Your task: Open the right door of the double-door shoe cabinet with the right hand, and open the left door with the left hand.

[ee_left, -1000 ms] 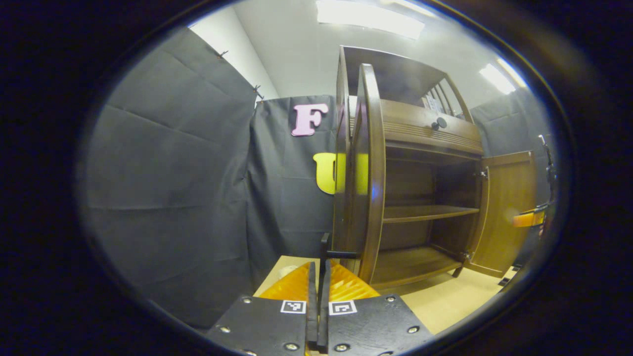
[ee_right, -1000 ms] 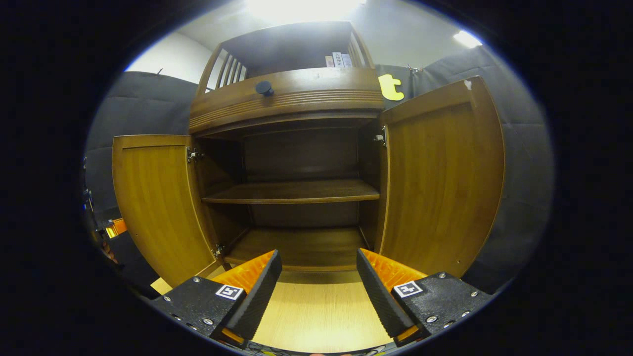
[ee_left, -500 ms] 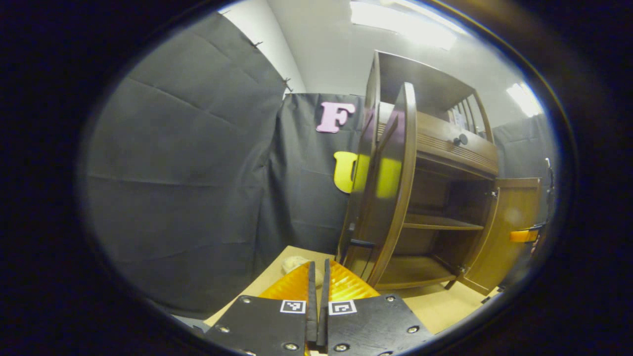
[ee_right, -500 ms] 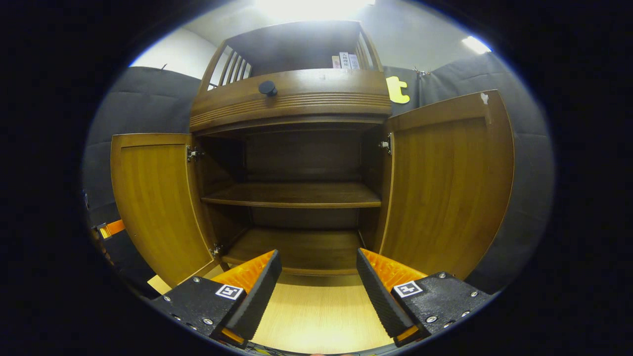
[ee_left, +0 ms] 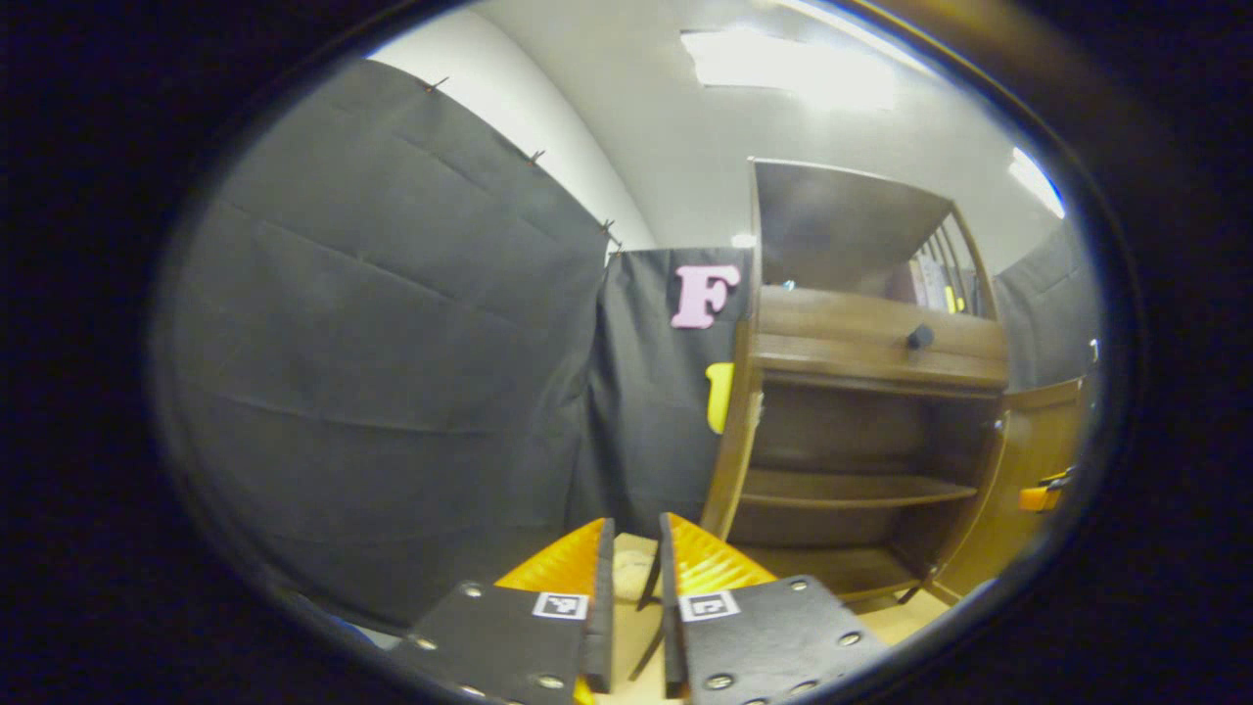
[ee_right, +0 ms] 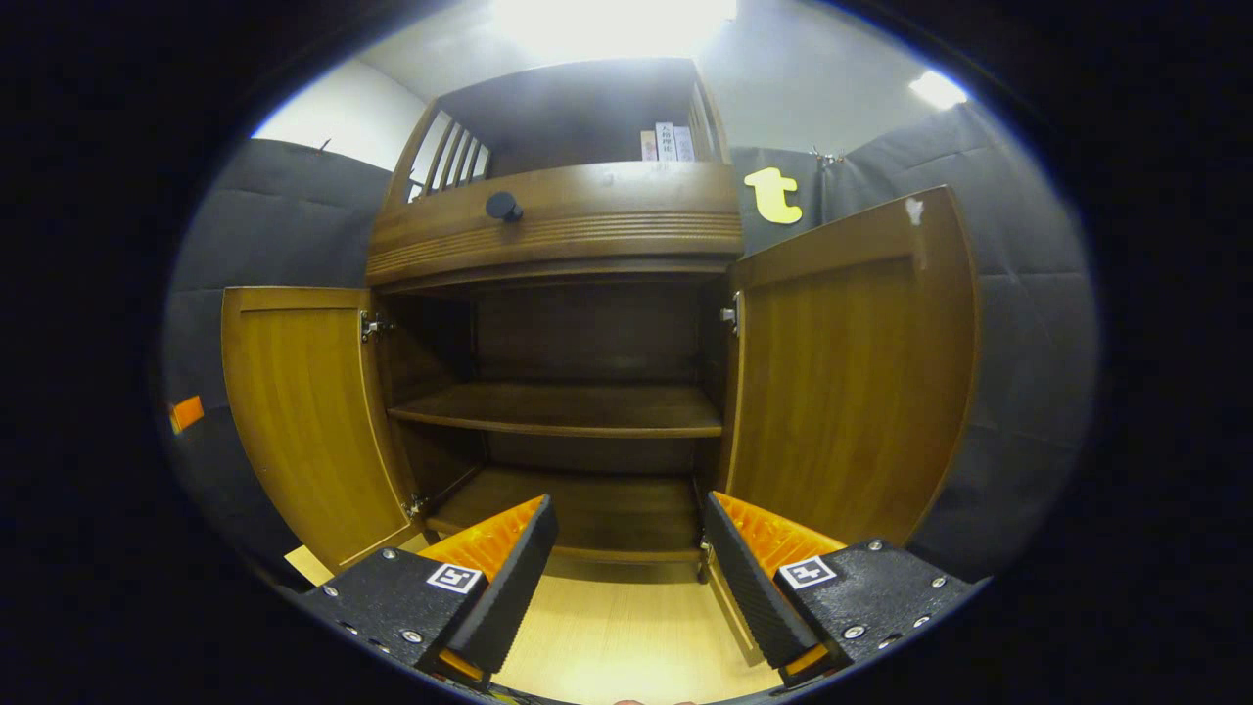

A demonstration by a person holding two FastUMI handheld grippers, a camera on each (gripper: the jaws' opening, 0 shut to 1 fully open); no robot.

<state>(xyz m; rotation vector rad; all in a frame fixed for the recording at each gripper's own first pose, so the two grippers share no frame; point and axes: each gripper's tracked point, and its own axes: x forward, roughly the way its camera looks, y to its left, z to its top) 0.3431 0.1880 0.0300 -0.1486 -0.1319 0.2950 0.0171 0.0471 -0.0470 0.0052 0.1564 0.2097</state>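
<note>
The brown wooden shoe cabinet stands right in front of my right gripper, which is open and holds nothing. Both doors are swung wide: the left door and the right door flank the bare inner shelf. In the left gripper view the cabinet lies to the right, its left door seen edge-on and its right door at the far right. My left gripper is off the door, its fingers a narrow gap apart with nothing in them.
Black cloth walls close in on the left and behind. A drawer with a dark knob sits above the doors. The floor is pale wood. A small pale object lies on it beyond my left fingers.
My left gripper has let go of the left door's handle, drawn back and parted its fingers slightly. The left door swung further out. The right gripper barely moved.
</note>
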